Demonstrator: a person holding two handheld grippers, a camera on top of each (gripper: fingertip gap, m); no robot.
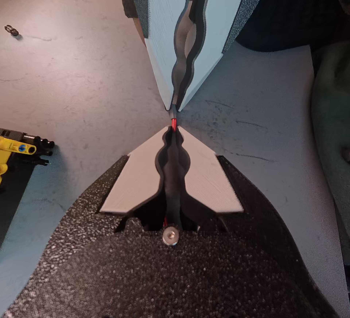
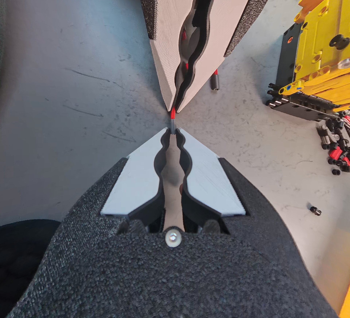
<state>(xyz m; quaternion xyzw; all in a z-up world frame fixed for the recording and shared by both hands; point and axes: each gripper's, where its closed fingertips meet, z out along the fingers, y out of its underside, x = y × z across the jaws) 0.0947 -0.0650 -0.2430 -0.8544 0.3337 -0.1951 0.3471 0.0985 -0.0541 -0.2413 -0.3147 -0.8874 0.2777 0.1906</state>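
Left wrist view puts a red axle (image 1: 173,122) at your left gripper's (image 1: 173,128) tips, pinched tight; its far end meets a grey sleeve (image 1: 173,114) clamped by your right gripper (image 1: 173,109), tips facing, both above the table (image 1: 75,81); right wrist view shows the yellow model (image 2: 320,47) and loose black pins (image 2: 337,144) well off to the side.

grey scuffed tabletop (image 2: 66,62), yellow brick-built model (image 2: 322,47) on black base at right, pile of small black and red pins (image 2: 337,144) beside it, loose black connector (image 2: 315,210), small black ring (image 1: 11,29)
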